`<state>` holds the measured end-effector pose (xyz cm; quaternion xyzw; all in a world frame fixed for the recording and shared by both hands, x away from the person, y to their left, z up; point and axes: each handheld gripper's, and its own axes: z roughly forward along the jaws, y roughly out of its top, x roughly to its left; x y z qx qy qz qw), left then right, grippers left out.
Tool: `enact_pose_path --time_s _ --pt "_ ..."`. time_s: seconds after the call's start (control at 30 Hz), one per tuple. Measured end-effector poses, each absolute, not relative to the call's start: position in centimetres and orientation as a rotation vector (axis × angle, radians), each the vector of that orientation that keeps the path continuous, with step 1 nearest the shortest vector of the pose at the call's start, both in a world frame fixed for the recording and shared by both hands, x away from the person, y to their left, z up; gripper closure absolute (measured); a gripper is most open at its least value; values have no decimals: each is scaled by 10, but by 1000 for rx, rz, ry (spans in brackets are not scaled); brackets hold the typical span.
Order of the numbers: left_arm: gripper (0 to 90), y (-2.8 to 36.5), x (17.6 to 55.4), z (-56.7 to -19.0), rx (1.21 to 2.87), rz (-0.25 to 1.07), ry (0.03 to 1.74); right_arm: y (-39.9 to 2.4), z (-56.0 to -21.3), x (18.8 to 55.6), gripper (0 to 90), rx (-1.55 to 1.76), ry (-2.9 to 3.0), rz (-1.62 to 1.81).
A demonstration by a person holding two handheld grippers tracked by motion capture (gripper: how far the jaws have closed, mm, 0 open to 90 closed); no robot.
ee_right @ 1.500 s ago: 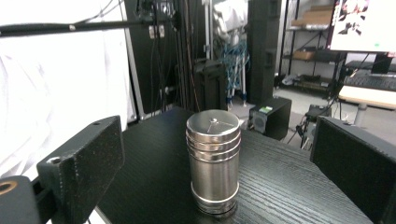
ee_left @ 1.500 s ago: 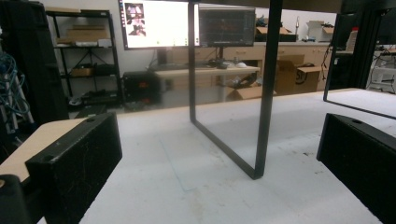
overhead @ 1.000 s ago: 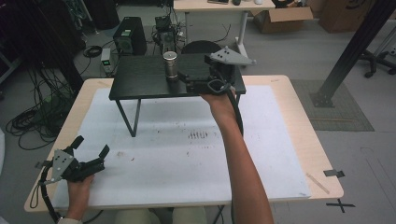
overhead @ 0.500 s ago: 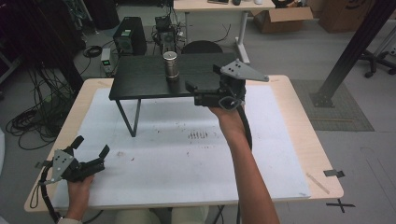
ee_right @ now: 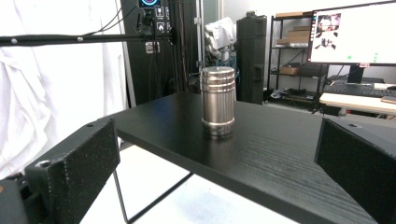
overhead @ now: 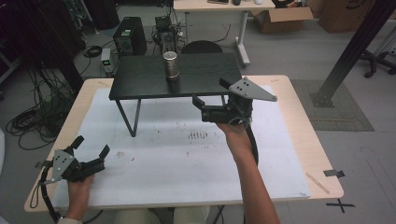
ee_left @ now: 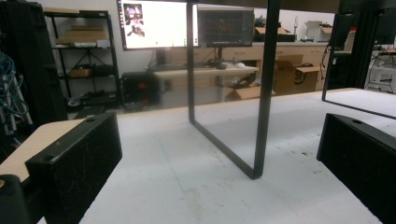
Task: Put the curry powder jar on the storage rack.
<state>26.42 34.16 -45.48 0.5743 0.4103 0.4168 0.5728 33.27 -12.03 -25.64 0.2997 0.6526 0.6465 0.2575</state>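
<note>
Black shelf (overhead: 140,79) bears upright steel canister (overhead: 171,65).

You are working in a robotics or electronics lab. Beyond your wooden table (overhead: 299,116), bundles of cables (overhead: 35,119) sprawl across the grey floor beside a black computer tower (overhead: 128,39). Cardboard boxes (overhead: 282,18) sit under a desk (overhead: 210,5). Two lit monitors (ee_left: 156,23) stand near metal shelving (ee_left: 79,60), and a black aluminium frame post (overhead: 355,46) rises at your right.
</note>
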Motion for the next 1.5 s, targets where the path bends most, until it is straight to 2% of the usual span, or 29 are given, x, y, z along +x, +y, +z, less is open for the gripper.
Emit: enact_pose_path --time_s 0.4,1.5 --pt "4 342 264 -455 1347 976 962 -138 -279 316 0 808 1744 1754" --pt "4 341 265 -455 1352 974 961 -171 -394 304 0 911 1710 1694"
